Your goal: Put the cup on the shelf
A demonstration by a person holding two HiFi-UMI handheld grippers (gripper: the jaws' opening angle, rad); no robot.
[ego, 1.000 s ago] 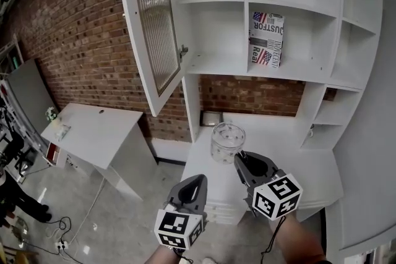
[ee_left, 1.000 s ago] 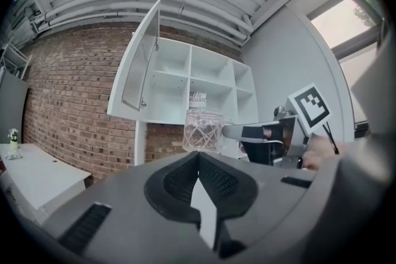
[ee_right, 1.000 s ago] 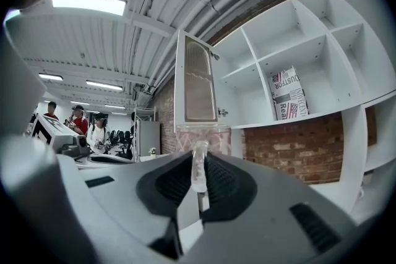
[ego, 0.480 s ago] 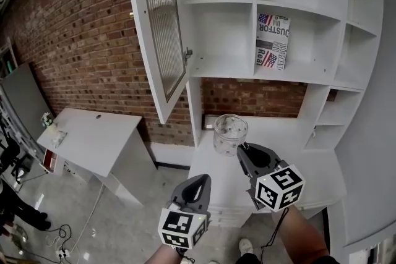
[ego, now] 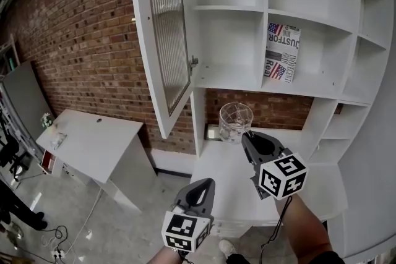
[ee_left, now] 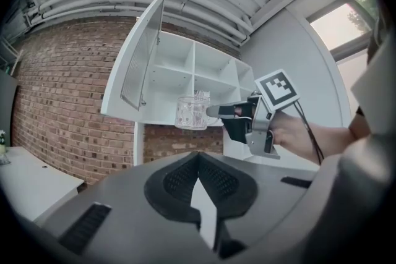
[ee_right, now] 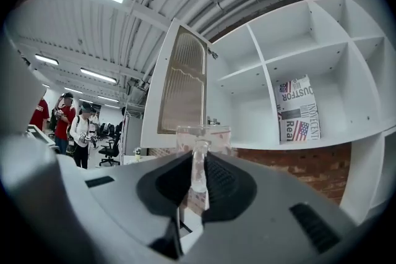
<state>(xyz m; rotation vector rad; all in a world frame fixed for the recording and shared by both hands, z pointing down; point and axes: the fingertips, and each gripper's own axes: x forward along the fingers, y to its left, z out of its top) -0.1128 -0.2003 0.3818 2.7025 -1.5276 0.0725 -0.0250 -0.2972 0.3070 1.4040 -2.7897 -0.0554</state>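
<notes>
The glass cup [ego: 236, 122] is clamped by its handle between the jaws of the right gripper [ego: 250, 135] and is held upright in the air just ahead of them, below the shelf board [ego: 229, 78] of the open cabinet. The pick-up is therefore judged done, while the setting down on a shelf and the release are left. The jaws of the left gripper [ego: 206, 182] are closed on nothing, the cup being well ahead of and above them. One cup, two grippers, one open ribbed-glass door [ego: 168, 28] and one flag-printed book [ego: 283, 52], standing beyond the right jaws, are counted.
</notes>
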